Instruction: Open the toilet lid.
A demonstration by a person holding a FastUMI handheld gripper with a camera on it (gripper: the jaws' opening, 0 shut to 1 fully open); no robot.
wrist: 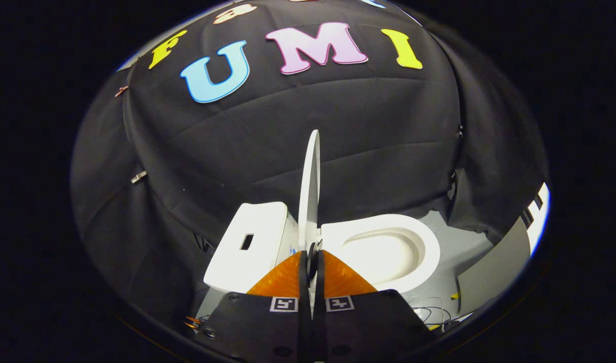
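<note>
Gripper [312,262] pinching lid [309,186] edge; lid upright, between tank [247,242] on left and bowl [388,247] on right. Opening near done. Next: tip lid against tank, release.

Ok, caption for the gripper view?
Claw shut on the upright lid, tank beside it, bowl uncovered.

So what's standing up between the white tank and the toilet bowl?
In the gripper view, the toilet lid stands upright, edge-on, between the tank and the open bowl. The gripper is shut on its lower edge.
</note>
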